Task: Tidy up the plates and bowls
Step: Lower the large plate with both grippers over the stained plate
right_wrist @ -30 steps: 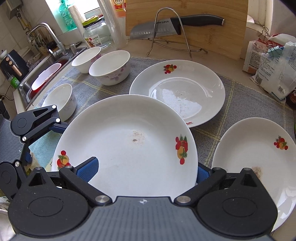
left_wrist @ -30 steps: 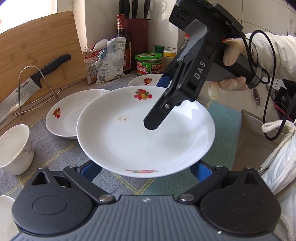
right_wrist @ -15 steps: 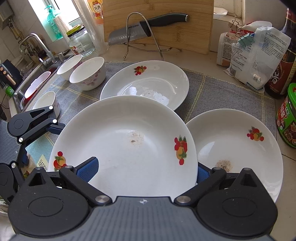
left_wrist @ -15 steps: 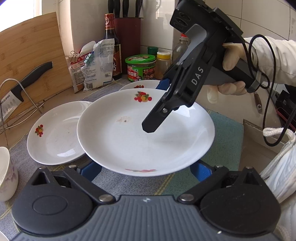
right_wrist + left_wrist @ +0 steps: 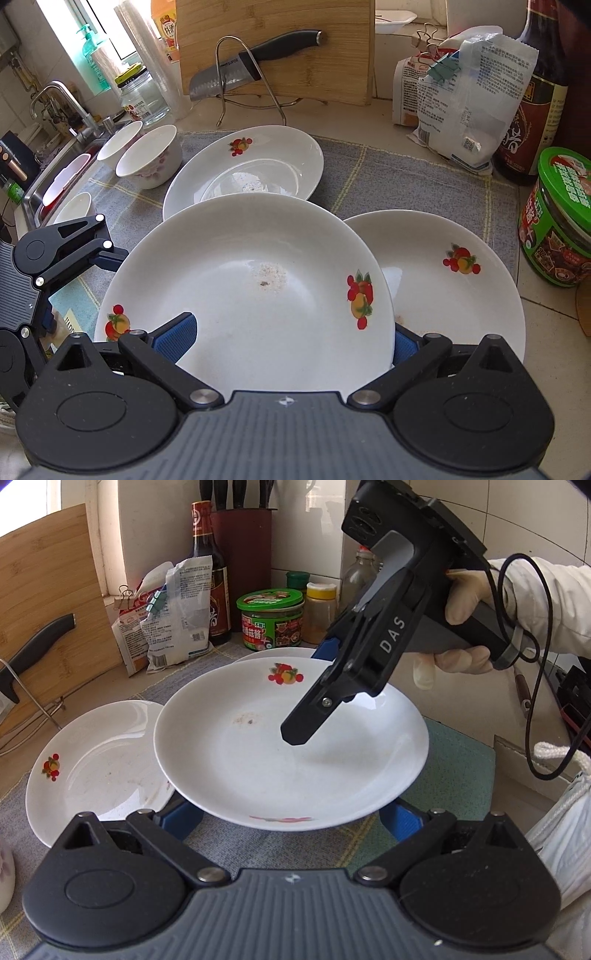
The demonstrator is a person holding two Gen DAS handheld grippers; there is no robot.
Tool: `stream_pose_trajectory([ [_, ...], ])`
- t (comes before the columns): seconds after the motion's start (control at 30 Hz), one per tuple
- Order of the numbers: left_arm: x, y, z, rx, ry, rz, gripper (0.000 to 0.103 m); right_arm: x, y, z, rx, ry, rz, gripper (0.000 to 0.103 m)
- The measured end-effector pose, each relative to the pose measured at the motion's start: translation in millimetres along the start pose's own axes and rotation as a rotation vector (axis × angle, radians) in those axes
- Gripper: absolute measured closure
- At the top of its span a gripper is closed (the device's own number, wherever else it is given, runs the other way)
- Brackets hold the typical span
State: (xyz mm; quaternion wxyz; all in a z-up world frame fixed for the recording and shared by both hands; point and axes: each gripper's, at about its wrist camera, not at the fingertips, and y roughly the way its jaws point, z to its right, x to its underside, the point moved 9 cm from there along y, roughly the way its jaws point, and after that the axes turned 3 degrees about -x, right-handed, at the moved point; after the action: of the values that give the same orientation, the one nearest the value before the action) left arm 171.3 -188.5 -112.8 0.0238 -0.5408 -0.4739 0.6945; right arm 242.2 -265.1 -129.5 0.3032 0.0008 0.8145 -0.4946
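A white plate (image 5: 288, 760) (image 5: 258, 295) with fruit prints and a small crumb stain is carried above the grey mat. My left gripper (image 5: 290, 818) is open, and both blue fingers (image 5: 181, 819) lie under the plate's near rim. My right gripper (image 5: 288, 343) (image 5: 314, 690) is open too. One of its fingers (image 5: 173, 338) lies over the plate's inside; the other is below the rim. A second plate (image 5: 243, 166) (image 5: 96, 768) lies on the mat. A third plate (image 5: 454, 280) lies partly under the carried one.
Several white bowls (image 5: 149, 158) stand at the mat's sink end. A knife on a wire rack (image 5: 251, 59) leans on the wooden board. Bags (image 5: 469, 96), a sauce bottle (image 5: 532, 99) and a green-lidded jar (image 5: 557, 218) line the back. A gloved hand (image 5: 461, 627) holds the right gripper.
Both grippers have carried the plate sideways toward the jars, so it now overlaps the third plate. The bowls have slid away in both views. Neither gripper's opening has changed.
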Motion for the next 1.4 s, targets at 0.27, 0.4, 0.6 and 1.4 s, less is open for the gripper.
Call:
stream_pose_trajectory([
  [0.27, -8.8, 15.8, 3.1, 0.0, -0.006, -0.017, 0.002, 1.1, -1.6, 20.0, -0.01, 0.015, 0.002, 0.0],
  [0.4, -11.5, 23.4, 2.8, 0.0, -0.009, -0.029, 0.002, 1.0, -1.4, 27.1, -0.011, 0.017, 0.001, 0.0],
  [0.6, -13.6, 30.8, 3.5, 0.001, -0.013, -0.035, 0.002, 1.7, 0.4, 37.7, -0.015, 0.03, -0.001, 0.0],
  [1.4, -26.2, 54.9, 1.5, 0.009, 0.007, -0.059, 0.002, 8.7, 0.5, 63.5, -0.013, 0.076, 0.012, 0.0],
])
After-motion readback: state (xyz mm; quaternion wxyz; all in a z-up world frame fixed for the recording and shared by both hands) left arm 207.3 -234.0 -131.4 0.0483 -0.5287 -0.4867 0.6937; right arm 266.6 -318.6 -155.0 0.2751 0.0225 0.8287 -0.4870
